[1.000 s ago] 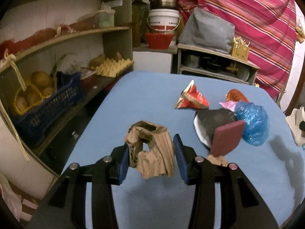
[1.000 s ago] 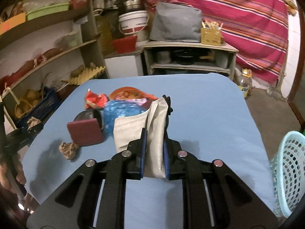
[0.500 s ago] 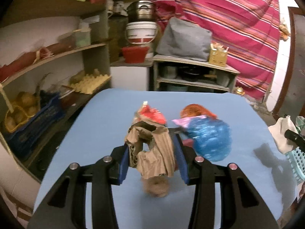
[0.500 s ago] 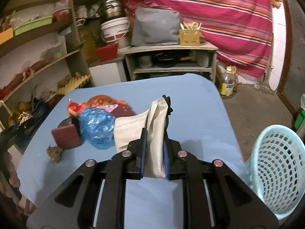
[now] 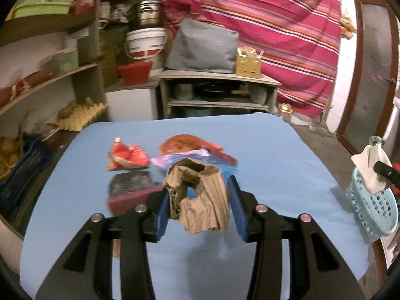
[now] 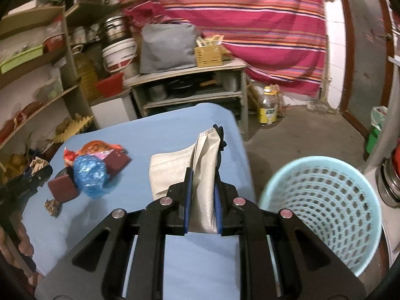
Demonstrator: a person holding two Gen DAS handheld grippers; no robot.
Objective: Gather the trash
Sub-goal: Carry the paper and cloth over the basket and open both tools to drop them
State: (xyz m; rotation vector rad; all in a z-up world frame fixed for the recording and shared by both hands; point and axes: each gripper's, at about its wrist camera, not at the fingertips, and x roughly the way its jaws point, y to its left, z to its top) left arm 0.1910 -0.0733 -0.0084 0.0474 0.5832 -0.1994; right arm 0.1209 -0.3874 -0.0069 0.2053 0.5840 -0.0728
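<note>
Left gripper (image 5: 198,200): black two-finger tool with blue pads, jaws clamped on a crumpled brown corrugated cardboard scrap (image 5: 200,200), carried clear above the blue-covered table (image 5: 275,150)
Right gripper (image 6: 202,200): black two-finger tool with blue pads, jaws nearly together, clamped on a flat silver-white foil pouch (image 6: 185,170) standing upright between the pads
Basket: pale blue perforated plastic basket (image 6: 322,205) on the floor just right of the table's near right corner; no contents can be made out; the pouch is left of its rim, not over it
Trash on table: blue crumpled plastic bag (image 6: 91,175), dark red flat square pad (image 6: 62,187), red crumpled wrapper (image 5: 128,158), orange wrapper (image 5: 185,143), grouped at the left and centre of the table
Small scrap: brown crumpled paper ball (image 6: 52,206) near the left edge, just beside the pad
Background: wooden shelves (image 5: 50,80) at far left, striped red cloth (image 5: 262,25) at far right
</note>
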